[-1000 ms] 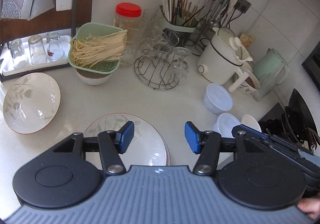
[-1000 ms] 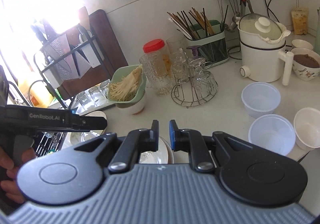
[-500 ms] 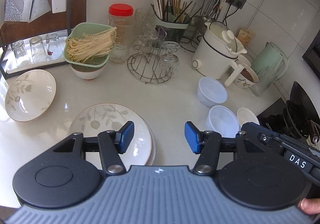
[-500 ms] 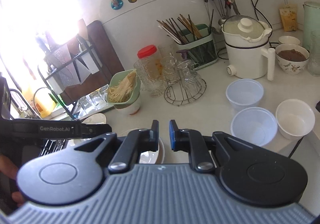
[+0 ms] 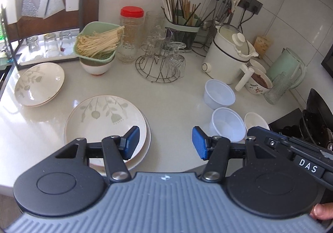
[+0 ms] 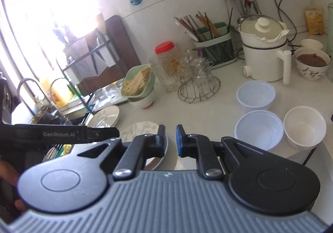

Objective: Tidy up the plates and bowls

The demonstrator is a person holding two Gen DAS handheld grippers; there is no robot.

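A stack of two leaf-patterned plates (image 5: 104,120) lies on the white counter near its front edge. A second leaf-patterned pair (image 5: 38,84) lies to its left. Two clear plastic bowls (image 5: 218,93) (image 5: 228,123) and a small white bowl (image 5: 256,121) stand at the right. My left gripper (image 5: 164,142) is open and empty, held above the counter beside the plate stack. My right gripper (image 6: 170,139) is nearly shut with a narrow gap, empty, above the stack's (image 6: 143,129) right edge; the bowls (image 6: 257,95) (image 6: 258,129) (image 6: 303,125) are to its right.
At the back stand a green strainer of noodles on a white bowl (image 5: 97,50), a red-lidded jar (image 5: 130,33), a wire glass rack (image 5: 162,62), a chopstick holder (image 5: 183,25) and a white electric pot (image 5: 226,58). A dish rack (image 5: 41,25) is left, a black stove (image 5: 312,125) right.
Both grippers have pulled back and risen from the counter, so more of the plates and bowls shows. Their jaw openings have not changed.
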